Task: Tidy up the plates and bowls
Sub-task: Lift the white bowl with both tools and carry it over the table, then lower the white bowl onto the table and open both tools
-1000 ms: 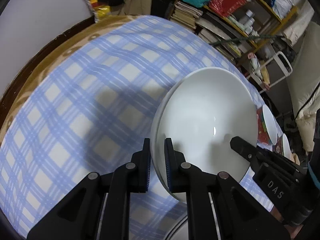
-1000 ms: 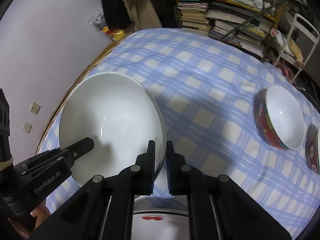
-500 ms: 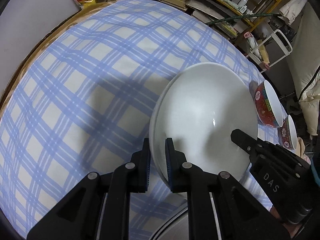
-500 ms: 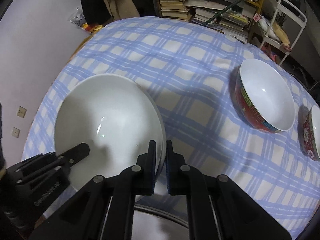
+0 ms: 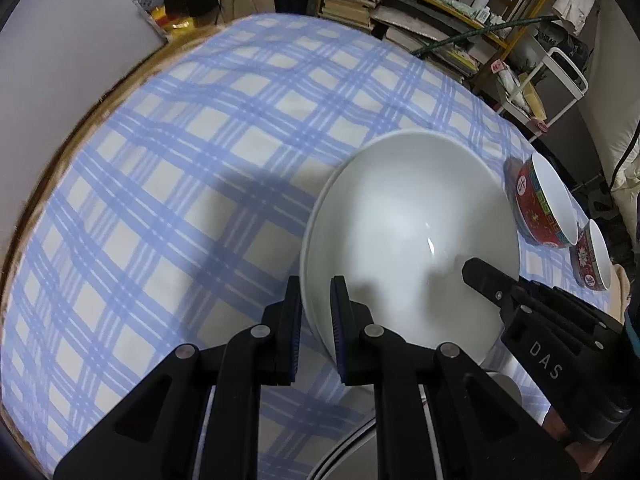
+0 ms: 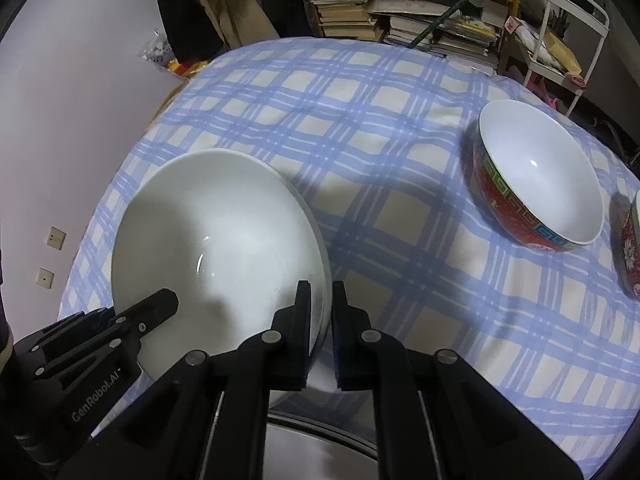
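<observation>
- Both claws are closed on one large white bowl (image 5: pixel 408 240): the left gripper (image 5: pixel 316 320) is clamped narrowly on the left rim, and the right gripper (image 6: pixel 320 328) is clamped on the right rim.
- A double edge is seen at the white bowl's rim, so it is judged that two white bowls may be nested; this cannot be told for sure.
- Whether the white bowl is resting on the checked tablecloth (image 5: pixel 180 160) or is lifted above it cannot be told.
- To the right, well apart, a large red bowl (image 6: pixel 536 176) is standing alone, and at the far right edge a small red bowl (image 5: pixel 594 258) is partly seen.
- A grey round rim (image 6: pixel 320 436) is seen near, under the claws; what it is cannot be told.
- The task is judged only partly done: the red bowls are not yet stacked.
</observation>
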### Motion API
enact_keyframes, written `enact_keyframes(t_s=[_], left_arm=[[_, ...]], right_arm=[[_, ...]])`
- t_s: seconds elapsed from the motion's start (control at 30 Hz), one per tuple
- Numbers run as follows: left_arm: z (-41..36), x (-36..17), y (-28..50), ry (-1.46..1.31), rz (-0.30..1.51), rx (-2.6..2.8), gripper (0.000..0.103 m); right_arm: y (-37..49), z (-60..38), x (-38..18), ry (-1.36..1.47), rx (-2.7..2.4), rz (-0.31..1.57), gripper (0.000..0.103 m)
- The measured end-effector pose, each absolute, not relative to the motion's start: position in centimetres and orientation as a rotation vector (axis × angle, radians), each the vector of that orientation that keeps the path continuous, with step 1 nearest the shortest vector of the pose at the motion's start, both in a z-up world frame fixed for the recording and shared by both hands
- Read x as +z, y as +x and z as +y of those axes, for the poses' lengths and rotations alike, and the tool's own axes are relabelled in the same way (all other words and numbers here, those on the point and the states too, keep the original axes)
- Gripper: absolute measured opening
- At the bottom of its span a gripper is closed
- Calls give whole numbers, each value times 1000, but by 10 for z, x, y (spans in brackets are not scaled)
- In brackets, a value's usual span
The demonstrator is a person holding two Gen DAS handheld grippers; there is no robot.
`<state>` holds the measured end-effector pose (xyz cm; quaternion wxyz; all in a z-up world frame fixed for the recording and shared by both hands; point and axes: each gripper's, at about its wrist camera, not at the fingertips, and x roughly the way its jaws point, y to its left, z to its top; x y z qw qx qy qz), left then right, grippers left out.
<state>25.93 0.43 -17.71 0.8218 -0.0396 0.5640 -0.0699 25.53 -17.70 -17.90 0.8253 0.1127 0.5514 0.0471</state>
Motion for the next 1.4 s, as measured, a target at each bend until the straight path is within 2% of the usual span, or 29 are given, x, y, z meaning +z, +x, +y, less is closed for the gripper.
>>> enact_keyframes(t_s=[0.3,0.43,0.53,0.57,0.6,0.63,0.7,0.77,0.93,1.07,1.13,1.2,1.4], left_arm=[[10,-160,255,-65,1144,-134,18],[3,-154,251,-36,1133,-117,21],[-1,-142,245,2,1098,-80,29],[-3,-137,244,8,1082,-77,37],[-4,-133,242,10,1070,-77,45],[-6,-126,240,11,1048,-78,47],[-11,-114,239,6,1011,-78,52],[-18,-105,240,3,994,-82,57],[-50,-95,241,120,965,-124,73],[-77,-93,244,217,960,-121,83],[-90,-92,248,236,961,-130,84],[-98,-93,253,234,968,-140,85],[-132,-94,274,254,975,-167,85]], right_arm=[[245,-186,-161,247,130,1090,12],[241,-196,-146,237,117,1054,23],[239,-210,-134,241,92,1031,25],[238,-213,-131,237,85,1022,27],[238,-218,-127,228,74,1010,36],[236,-224,-122,223,62,994,49],[233,-236,-113,225,44,957,58],[231,-249,-107,223,27,933,61],[234,-283,-98,254,5,929,76],[234,-309,-94,303,-15,899,83],[235,-319,-93,308,-38,879,95],[236,-329,-95,320,-58,861,102],[246,-354,-109,326,-95,881,103]])
